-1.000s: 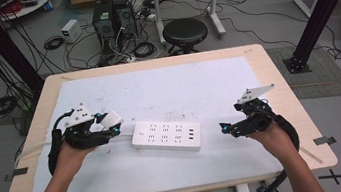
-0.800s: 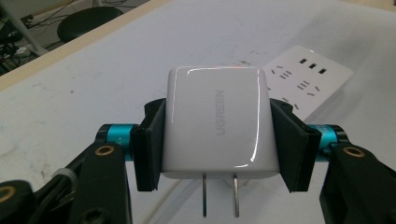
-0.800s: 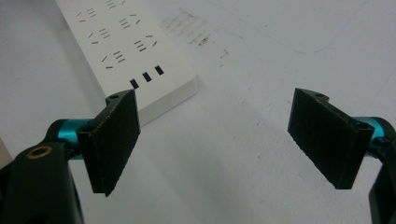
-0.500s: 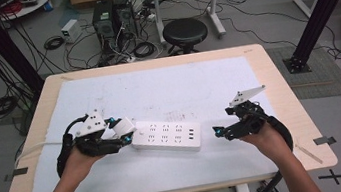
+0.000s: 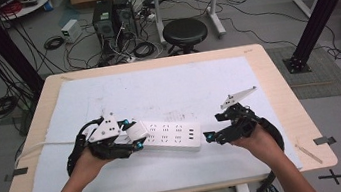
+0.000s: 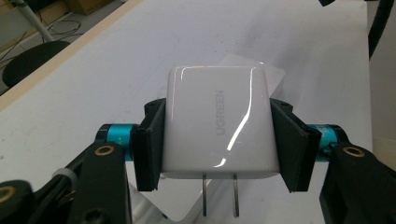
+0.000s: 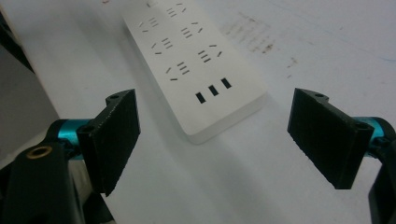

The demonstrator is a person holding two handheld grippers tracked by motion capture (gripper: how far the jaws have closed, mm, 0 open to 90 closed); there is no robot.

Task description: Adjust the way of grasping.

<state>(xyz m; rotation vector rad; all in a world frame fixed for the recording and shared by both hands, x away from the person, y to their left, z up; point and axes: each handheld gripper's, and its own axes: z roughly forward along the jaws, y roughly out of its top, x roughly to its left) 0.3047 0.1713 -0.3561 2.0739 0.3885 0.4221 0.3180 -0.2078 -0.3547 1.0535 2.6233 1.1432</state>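
White sheeting covers the worktop (image 5: pixel 278 86), where the left claw (image 6: pixel 218 140), clenched on the white charger (image 6: pixel 217 126), should square its prongs over the power strip (image 5: pixel 169 135) sockets while the released right claw (image 7: pixel 215 135) steadies its near end.

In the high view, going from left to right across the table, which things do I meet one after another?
Left gripper → charger held in its jaws → power strip → right gripper, jaws open just short of the strip's end.
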